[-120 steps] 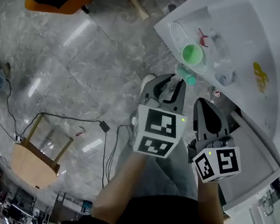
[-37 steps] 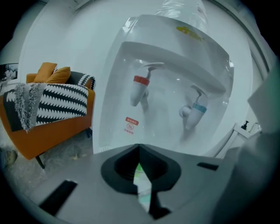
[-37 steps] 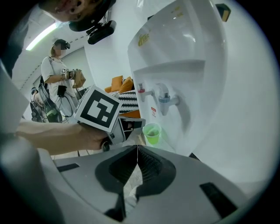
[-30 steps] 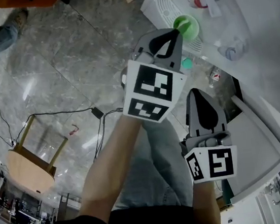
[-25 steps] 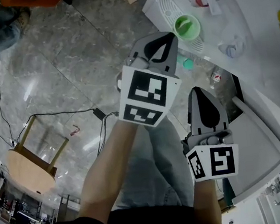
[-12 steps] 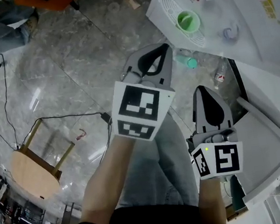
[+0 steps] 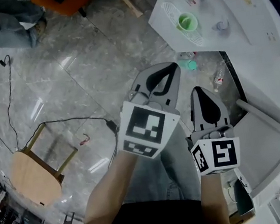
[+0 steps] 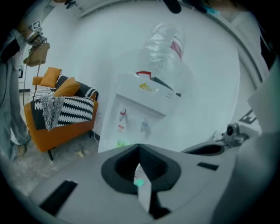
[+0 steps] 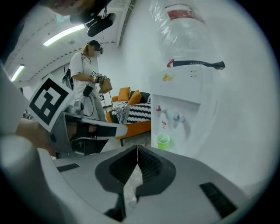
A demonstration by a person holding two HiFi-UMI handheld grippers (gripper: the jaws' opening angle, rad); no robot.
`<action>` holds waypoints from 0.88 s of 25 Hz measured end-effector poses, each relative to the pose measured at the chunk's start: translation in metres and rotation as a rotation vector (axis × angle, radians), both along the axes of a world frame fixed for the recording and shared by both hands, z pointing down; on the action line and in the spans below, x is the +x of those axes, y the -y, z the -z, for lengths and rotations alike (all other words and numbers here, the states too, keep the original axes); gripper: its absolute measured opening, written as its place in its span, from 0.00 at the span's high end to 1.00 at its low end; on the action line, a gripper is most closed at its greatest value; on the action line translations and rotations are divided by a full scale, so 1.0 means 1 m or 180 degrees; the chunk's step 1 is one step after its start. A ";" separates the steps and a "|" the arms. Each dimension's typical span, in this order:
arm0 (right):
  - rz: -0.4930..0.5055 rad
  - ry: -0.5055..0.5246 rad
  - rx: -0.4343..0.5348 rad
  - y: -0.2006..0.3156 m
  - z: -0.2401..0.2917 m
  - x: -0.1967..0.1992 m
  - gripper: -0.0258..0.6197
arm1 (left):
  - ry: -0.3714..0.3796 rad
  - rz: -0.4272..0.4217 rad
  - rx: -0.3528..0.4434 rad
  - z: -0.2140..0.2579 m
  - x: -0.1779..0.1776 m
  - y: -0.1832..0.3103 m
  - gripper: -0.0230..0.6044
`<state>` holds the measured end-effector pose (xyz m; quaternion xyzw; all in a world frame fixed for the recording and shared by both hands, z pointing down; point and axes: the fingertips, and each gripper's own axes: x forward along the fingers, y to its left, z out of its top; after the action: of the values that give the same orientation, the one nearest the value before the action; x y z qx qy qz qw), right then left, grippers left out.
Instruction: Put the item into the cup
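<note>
**Marble floor, dispenser corner: both grippers clenched on nothing**

Grey marble floor (image 7: pixel 72 66) fills most of the head view, and the white water dispenser (image 7: pixel 228 5) is cut off at the upper right edge. The green cup (image 7: pixel 187 22) stands on the dispenser's drip grille (image 7: pixel 168 13), below the taps. From above its inside is a pale blur, and I cannot tell whether the item lies in it.

The left gripper (image 7: pixel 174 68) and right gripper (image 7: pixel 202 90) sit at frame centre, well apart from the cup. Their marker cubes hide the hands behind them. Each gripper's own view shows its jaws pressed together at the tips with nothing between them.

A teal-capped bottle (image 7: pixel 188 64) lies on the floor just past the left gripper's tip. The left gripper view gives only a teal speck of it, seen through the gap behind the closed tips.

Only the right gripper view shows the cup sharply, along with a person (image 9: pixel 87 74) standing at its left. The clear jug (image 8: pixel 168 43) atop the dispenser and the orange sofa (image 8: pixel 61 133) show best in the gripper views.
</note>
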<state>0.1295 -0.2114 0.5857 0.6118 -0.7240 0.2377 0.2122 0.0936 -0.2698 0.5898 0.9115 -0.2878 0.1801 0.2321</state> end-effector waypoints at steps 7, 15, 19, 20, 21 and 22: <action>0.0051 0.0025 0.0202 -0.009 0.062 -0.022 0.94 | -0.0019 -0.0040 0.0375 0.085 -0.019 -0.024 0.94; 0.0166 0.0015 0.0476 -0.013 0.145 -0.041 0.94 | -0.0147 0.0226 0.0502 0.169 -0.041 -0.040 0.94; 0.0196 -0.0024 0.0587 -0.022 0.190 -0.042 0.94 | -0.0291 0.0327 0.0459 0.206 -0.052 -0.059 0.94; 0.0191 -0.0023 0.0595 -0.025 0.201 -0.042 0.94 | -0.0322 0.0359 0.0414 0.211 -0.056 -0.066 0.94; 0.0191 -0.0021 0.0604 -0.028 0.212 -0.042 0.94 | -0.0335 0.0405 0.0360 0.214 -0.059 -0.073 0.94; 0.0192 -0.0029 0.0622 -0.031 0.223 -0.042 0.94 | -0.0343 0.0456 0.0320 0.219 -0.062 -0.080 0.94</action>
<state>0.0876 -0.1806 0.3626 0.6086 -0.7609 0.1566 0.1618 0.0313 -0.1901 0.3711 0.9075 -0.3480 0.0991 0.2135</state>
